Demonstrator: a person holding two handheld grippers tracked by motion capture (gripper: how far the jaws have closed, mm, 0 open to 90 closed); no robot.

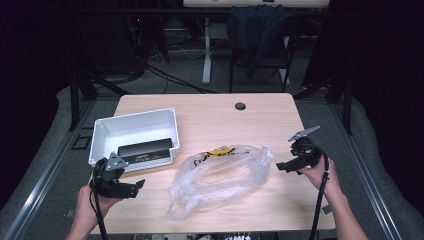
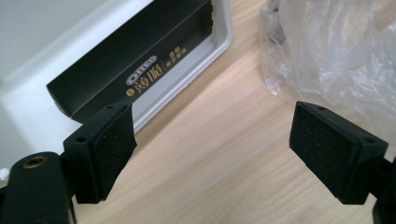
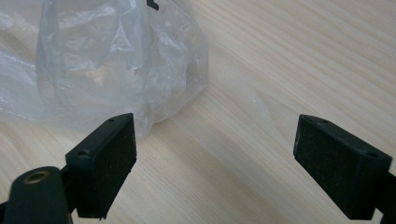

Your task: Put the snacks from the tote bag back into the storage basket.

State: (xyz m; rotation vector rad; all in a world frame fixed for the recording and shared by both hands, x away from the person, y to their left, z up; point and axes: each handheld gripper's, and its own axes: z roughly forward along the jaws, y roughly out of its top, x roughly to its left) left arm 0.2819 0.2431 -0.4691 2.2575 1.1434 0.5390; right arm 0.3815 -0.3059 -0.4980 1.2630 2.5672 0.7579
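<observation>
A crumpled clear plastic bag (image 1: pixel 220 177) with a yellow and black print lies on the middle of the wooden table (image 1: pixel 260 120). A white bin (image 1: pixel 134 129) at the left holds a black Oreo box (image 1: pixel 144 151). My left gripper (image 1: pixel 134 187) hovers open just in front of the bin, nothing between its pads; the box (image 2: pixel 135 65) and the bag (image 2: pixel 336 51) lie beyond it. My right gripper (image 1: pixel 286 166) is open too, just right of the bag's end (image 3: pixel 116 60), with bare table between its pads.
A round cable hole (image 1: pixel 240 106) sits near the table's far edge. Beyond the table stand a chair (image 1: pixel 260 35) and a desk leg (image 1: pixel 206 50) on a grey floor. Bare wood lies at the right and far side.
</observation>
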